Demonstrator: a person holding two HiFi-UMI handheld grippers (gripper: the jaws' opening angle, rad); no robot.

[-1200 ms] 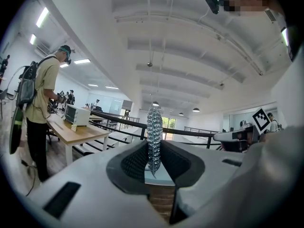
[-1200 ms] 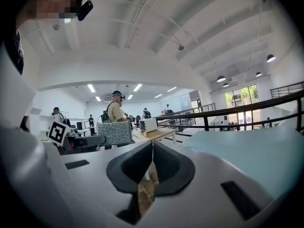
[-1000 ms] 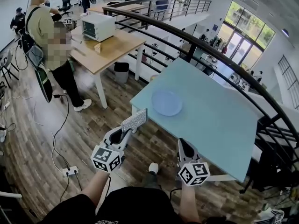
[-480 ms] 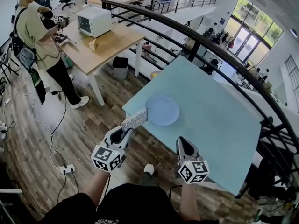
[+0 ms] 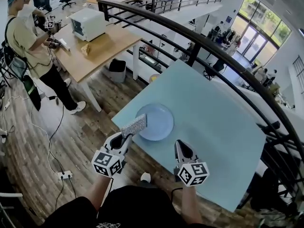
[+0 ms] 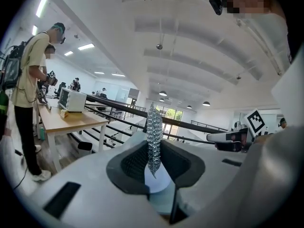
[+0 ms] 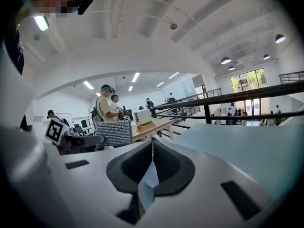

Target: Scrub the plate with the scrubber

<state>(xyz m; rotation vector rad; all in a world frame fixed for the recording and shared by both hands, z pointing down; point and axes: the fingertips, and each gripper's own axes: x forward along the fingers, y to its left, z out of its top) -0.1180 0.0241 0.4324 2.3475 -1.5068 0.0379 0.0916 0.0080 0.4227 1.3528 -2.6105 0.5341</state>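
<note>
A pale blue plate (image 5: 156, 121) lies near the front left corner of the light blue table (image 5: 213, 127). My left gripper (image 5: 124, 137) is shut on a silver mesh scrubber (image 5: 134, 126), which overlaps the plate's near left rim in the head view. Seen edge-on, the scrubber (image 6: 153, 139) stands upright between the jaws of the left gripper (image 6: 153, 164). My right gripper (image 5: 180, 148) hangs at the table's near edge, right of the plate, shut on nothing. Its closed jaws show in the right gripper view (image 7: 152, 163), with the scrubber (image 7: 114, 133) to the left.
A black railing (image 5: 199, 39) curves behind the table. A wooden table (image 5: 92, 49) with a white appliance (image 5: 86, 23) stands at back left, a person (image 5: 28, 37) beside it. A bin (image 5: 115, 70) and floor cables (image 5: 52, 137) lie on the wood floor.
The blue table and plate have come closer and lower in the head view. The scrubber, earlier short of the table edge, now overlaps the plate's near rim. Both grippers advanced over the table's edge.
</note>
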